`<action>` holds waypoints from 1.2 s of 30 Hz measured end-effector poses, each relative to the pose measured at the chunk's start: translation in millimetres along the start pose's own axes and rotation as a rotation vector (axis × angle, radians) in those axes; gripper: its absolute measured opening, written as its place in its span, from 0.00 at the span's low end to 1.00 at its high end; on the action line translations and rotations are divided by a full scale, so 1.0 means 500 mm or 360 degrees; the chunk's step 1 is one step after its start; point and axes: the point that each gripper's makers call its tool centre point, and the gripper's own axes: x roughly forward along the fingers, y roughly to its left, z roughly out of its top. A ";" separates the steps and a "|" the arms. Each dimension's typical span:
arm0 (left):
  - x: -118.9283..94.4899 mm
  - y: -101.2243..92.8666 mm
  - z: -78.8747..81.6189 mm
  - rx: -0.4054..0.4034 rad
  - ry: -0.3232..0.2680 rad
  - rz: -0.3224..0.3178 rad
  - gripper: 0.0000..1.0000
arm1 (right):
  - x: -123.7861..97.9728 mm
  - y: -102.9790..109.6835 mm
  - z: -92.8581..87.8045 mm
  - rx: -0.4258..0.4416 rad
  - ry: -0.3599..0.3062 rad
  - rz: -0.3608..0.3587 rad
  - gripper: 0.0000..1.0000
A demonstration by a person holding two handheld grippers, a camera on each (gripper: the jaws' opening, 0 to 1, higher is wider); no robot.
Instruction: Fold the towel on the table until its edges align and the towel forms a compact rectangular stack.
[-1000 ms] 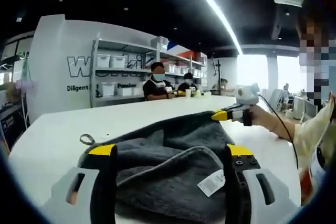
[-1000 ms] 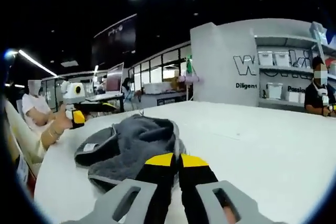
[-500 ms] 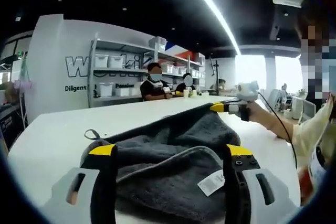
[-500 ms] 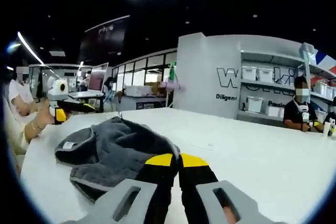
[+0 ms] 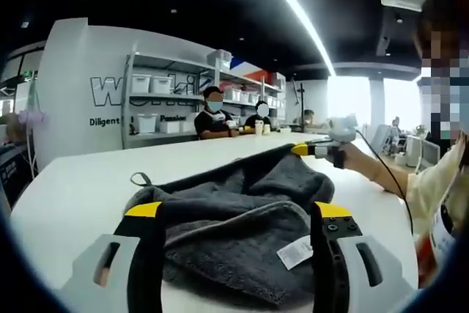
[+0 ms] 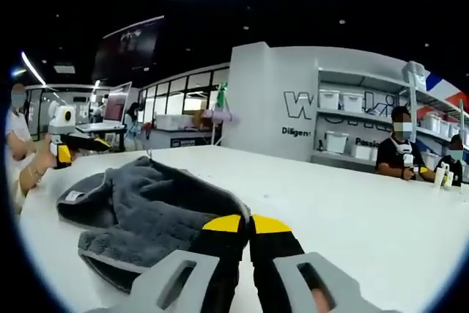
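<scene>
The dark grey towel point(image 5: 242, 232) is lying rumpled on the white counter point(image 5: 73, 196), bunched into loose folds rather than flat. In the left gripper view, the left gripper point(image 5: 233, 214) is hanging just over the near edge of the towel with its yellow-tipped jaws spread wide, one on either side of the heap and nothing between them but cloth below. A white care label point(image 5: 294, 252) is sticking out of the towel close to the jaw on the right of that view, and a small hanging loop point(image 5: 139, 179) is poking up at the towel's far left corner.

Across the heap, the right gripper point(image 5: 302, 149) is coming in from the right of the left gripper view, held in a person's hand point(image 5: 357, 157), its yellow tip sitting at the towel's far raised edge. In the right gripper view, the right gripper point(image 6: 245, 223) is showing its two jaws pressed together, and a fold of the towel point(image 6: 146, 214) is running right up to them; I cannot tell for certain whether cloth is pinched between the tips. In that same view the left gripper point(image 6: 62, 153) is sitting beyond the towel's far end, with the label point(image 6: 73, 196) lying near it.

Behind the counter, people point(image 5: 212, 116) are sitting in front of shelves point(image 5: 165, 111) holding white bins.
</scene>
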 end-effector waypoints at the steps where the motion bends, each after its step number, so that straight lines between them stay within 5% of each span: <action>1: 0.000 0.000 0.000 0.0000 -0.0001 -0.0001 0.79 | -0.001 -0.004 0.000 -0.0007 0.0001 -0.0012 0.00; 12: 0.001 -0.003 -0.004 -0.0003 0.0008 -0.0007 0.79 | -0.005 -0.058 -0.014 -0.0076 0.0044 -0.0143 0.00; 26: 0.000 -0.002 -0.001 -0.0012 0.0006 -0.0017 0.78 | 0.001 -0.140 -0.080 -0.0301 0.0267 -0.0369 0.00; 36: -0.001 -0.004 0.001 -0.0015 0.0007 -0.0020 0.78 | 0.012 -0.165 -0.142 -0.0394 0.0450 -0.0393 0.00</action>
